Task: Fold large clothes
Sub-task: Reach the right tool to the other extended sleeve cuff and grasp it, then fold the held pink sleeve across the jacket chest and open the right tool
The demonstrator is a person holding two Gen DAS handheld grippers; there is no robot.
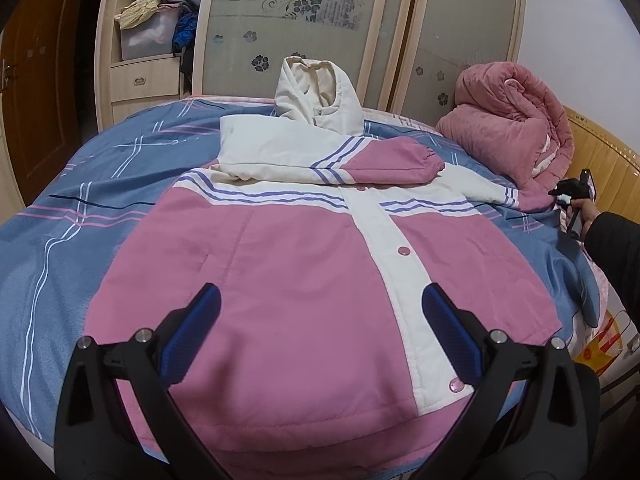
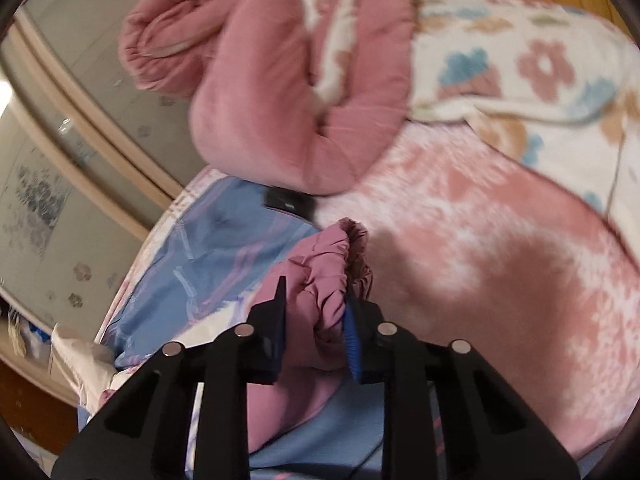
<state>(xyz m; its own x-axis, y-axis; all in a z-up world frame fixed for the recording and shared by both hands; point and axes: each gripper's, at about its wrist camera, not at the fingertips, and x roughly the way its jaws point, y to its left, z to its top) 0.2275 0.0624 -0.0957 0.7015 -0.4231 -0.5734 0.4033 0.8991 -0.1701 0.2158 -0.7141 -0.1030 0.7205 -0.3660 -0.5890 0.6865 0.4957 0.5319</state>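
Note:
A pink and white hooded jacket (image 1: 304,272) lies front up on the blue bedsheet (image 1: 80,208), its hood (image 1: 316,96) pointing at the wardrobe. One sleeve (image 1: 360,160) is folded across the chest. The other sleeve (image 1: 492,194) stretches right to my right gripper (image 1: 560,196). In the right wrist view that gripper (image 2: 316,292) is shut on the gathered pink cuff (image 2: 340,256), which is raised off the bed. My left gripper (image 1: 320,296) hovers open over the jacket's lower front, with nothing between its blue pads (image 1: 192,340).
A rolled pink quilt (image 1: 508,120) sits at the bed's far right corner, close to the held cuff. A floral blanket (image 2: 540,60) and a wooden headboard (image 1: 600,152) lie beyond. Wardrobe sliding doors (image 1: 300,20) stand behind the bed. A dark sleeve (image 1: 616,248) reaches in from the right.

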